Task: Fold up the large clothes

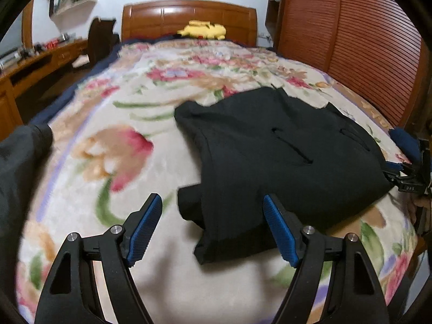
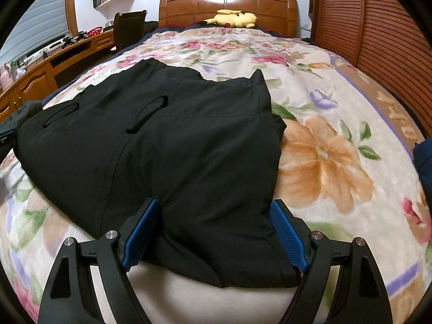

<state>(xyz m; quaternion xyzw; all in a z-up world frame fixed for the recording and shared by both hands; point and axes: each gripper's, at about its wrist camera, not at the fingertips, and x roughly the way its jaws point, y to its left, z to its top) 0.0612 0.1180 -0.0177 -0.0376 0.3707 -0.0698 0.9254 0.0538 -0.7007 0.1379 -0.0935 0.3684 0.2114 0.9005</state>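
Black trousers (image 2: 167, 145) lie on the floral blanket (image 2: 324, 162), already doubled into a compact stack. Left gripper (image 1: 212, 229) and right gripper (image 2: 216, 232): fingers spread, holding nothing. Judged: perhaps one final fold left.

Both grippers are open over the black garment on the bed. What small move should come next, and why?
Probably lower the right gripper and close it on the near edge of the black garment. Its jaws stand wide apart astride that hem, holding nothing, and the left gripper is open too, so no fold can start yet.
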